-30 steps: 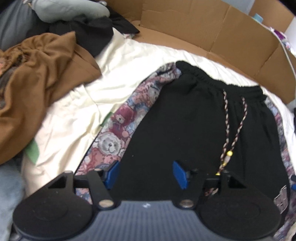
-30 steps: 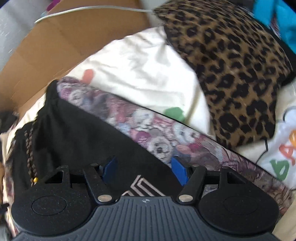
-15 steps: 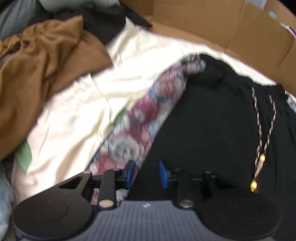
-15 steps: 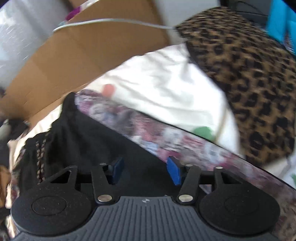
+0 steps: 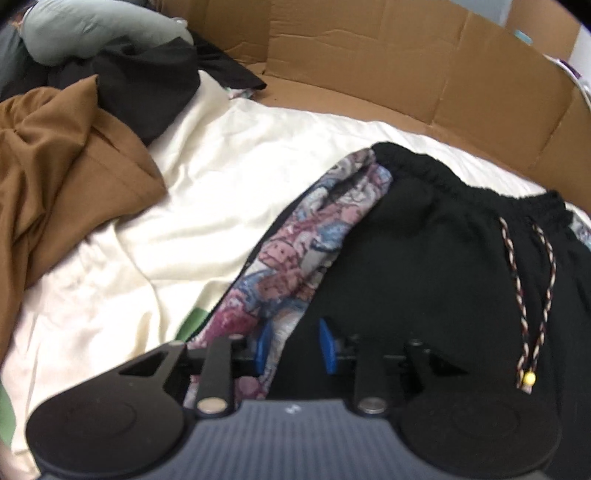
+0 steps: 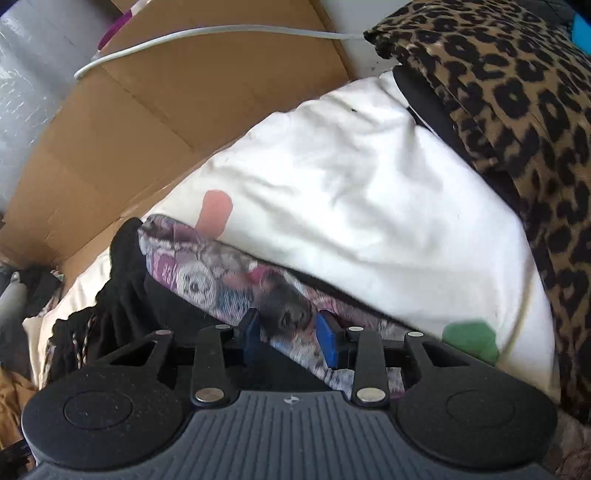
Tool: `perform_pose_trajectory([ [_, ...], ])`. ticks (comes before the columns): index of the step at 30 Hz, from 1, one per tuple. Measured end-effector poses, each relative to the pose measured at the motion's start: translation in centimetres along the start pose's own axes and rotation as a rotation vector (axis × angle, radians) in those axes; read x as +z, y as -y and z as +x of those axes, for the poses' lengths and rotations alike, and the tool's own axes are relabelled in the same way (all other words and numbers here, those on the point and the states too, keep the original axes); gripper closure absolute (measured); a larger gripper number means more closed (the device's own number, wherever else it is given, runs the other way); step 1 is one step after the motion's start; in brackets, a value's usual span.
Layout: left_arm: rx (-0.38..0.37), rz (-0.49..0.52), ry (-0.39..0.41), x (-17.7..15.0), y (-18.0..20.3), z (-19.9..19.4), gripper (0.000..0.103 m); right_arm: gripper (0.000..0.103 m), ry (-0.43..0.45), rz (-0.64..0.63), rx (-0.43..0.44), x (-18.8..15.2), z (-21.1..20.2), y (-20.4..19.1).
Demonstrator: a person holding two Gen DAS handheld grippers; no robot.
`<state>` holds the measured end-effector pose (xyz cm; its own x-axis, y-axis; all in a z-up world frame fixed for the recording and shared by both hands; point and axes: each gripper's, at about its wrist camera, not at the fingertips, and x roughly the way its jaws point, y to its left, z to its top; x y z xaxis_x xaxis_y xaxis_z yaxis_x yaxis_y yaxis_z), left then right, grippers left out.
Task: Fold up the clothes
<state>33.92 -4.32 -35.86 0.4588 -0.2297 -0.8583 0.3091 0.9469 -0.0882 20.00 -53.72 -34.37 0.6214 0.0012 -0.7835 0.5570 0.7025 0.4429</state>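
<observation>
Black shorts (image 5: 436,266) with printed side panels spread flat on a cream sheet (image 5: 207,206), waistband toward the cardboard wall (image 5: 369,66), braided drawstring (image 5: 532,295) trailing down the front. Left gripper (image 5: 293,345) down at the shorts' left edge, blue pads narrowly apart with the seam between the printed panel (image 5: 306,240) and the black cloth caught between them, fabric bunched there; gripping the shorts. Right gripper (image 6: 290,338) at the opposite edge, jaws closing on a raised fold of the printed panel (image 6: 207,273), cloth between the pads and touching both. Brown garment (image 5: 62,173) heaped at far left of the left wrist view, dark clothing (image 5: 147,81) and a grey-green piece (image 5: 96,29) behind it. Leopard-print cloth (image 6: 524,122) at right of the right wrist view, lying over the sheet (image 6: 351,184), and a white cable (image 6: 207,35) across the cardboard (image 6: 155,122).
</observation>
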Motion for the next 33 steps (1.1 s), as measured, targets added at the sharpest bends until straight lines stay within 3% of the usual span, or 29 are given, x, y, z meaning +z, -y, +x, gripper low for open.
perform_pose_trajectory([
  [4,-0.005,0.027,0.044,0.5,0.4,-1.3,0.073,0.067,0.047,-0.083,0.074,0.8,-0.4,-2.5],
  [9,-0.05,0.041,0.085,1.9,1.1,-2.0,0.073,0.086,0.026,-0.138,0.102,1.6,1.3,-5.2],
  [16,-0.14,0.018,0.136,4.1,2.2,-0.4,0.074,0.087,-0.03,-0.137,0.091,2.7,4.9,-6.1],
  [24,-0.068,0.004,0.066,5.3,1.7,3.6,0.073,0.087,-0.047,-0.126,0.027,3.3,6.9,-5.5],
  [28,-0.061,0.022,0.07,5.9,2.0,2.9,0.075,0.086,0.002,-0.149,0.076,3.8,5.1,-6.5],
  [33,-0.118,0.036,0.125,6.4,2.8,0.7,0.076,0.086,0.015,-0.234,0.126,4.4,4.8,-9.1],
])
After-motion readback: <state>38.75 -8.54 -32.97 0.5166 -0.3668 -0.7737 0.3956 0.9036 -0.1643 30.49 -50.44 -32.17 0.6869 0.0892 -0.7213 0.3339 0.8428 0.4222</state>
